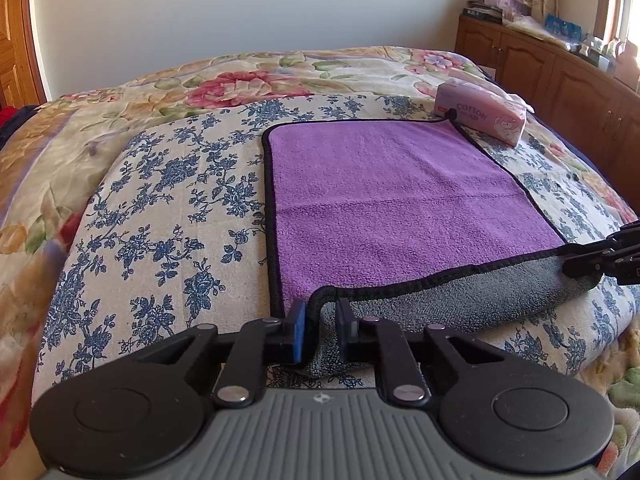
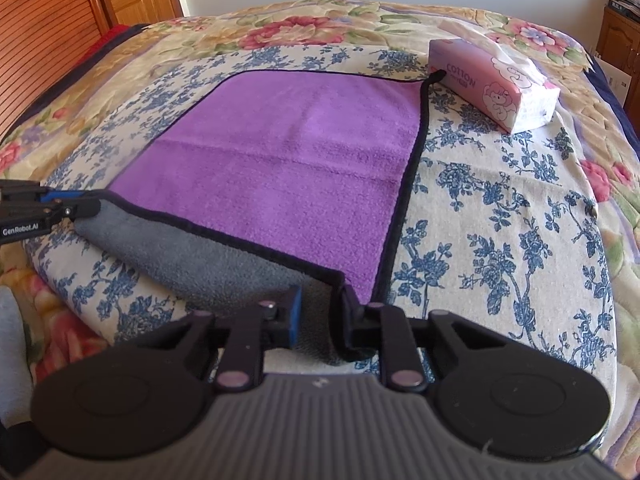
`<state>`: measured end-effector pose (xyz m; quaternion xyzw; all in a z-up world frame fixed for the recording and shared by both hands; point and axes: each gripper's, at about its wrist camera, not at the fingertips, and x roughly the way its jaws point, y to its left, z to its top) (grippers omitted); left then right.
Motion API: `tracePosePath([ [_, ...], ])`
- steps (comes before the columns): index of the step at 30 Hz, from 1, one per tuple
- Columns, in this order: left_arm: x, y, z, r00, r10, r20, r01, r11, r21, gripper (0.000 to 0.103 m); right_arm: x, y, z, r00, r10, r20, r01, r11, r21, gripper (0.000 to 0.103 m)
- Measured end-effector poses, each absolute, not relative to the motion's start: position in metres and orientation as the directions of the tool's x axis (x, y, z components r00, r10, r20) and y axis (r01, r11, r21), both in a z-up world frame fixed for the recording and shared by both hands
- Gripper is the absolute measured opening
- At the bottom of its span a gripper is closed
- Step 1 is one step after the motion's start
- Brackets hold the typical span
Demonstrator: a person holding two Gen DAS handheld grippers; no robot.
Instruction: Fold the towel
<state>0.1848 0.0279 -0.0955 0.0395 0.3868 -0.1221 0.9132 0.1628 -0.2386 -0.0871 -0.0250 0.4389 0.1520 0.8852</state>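
Observation:
A purple towel with black trim and a grey underside lies spread on the bed; it also shows in the right wrist view. Its near edge is lifted and curled back, grey side showing. My left gripper is shut on the near left corner of the towel. My right gripper is shut on the near right corner. The right gripper shows at the right edge of the left wrist view; the left gripper shows at the left edge of the right wrist view.
A pink tissue pack marked COTTON lies by the towel's far right corner, also in the right wrist view. The floral bedspread covers the bed. A wooden cabinet stands at the right, a wooden door at the left.

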Motion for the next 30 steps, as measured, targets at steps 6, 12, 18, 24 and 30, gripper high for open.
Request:
tracePosePath([
  [6,0.183,0.027,-0.093,0.676,-0.204,-0.708,0.261,0.965,-0.030,0.007,0.163,-0.242,-0.084,0.586,0.246,-0.772,-0.278,0.956,0.094,0.004],
  [12,0.181,0.027,-0.087,0.693,-0.215,-0.688,0.263,0.964,-0.037,0.007,0.162,-0.242,-0.081,0.604,0.247,-0.758,-0.281,0.956,0.088,0.004],
  [18,0.179,0.027,-0.082,0.712,-0.216,-0.668,0.261,0.965,-0.033,0.007,0.161,-0.245,-0.073,0.638,0.259,-0.725,-0.278,0.956,0.097,0.004],
  [24,0.176,0.026,-0.075,0.731,-0.226,-0.644,0.265,0.963,-0.038,0.007,0.162,-0.247,-0.069,0.657,0.260,-0.707,-0.276,0.957,0.095,0.004],
  [30,0.173,0.026,-0.068,0.749,-0.238,-0.618,0.267,0.962,-0.047,0.006,0.161,-0.247,-0.063,0.678,0.270,-0.684,-0.281,0.955,0.098,0.004],
])
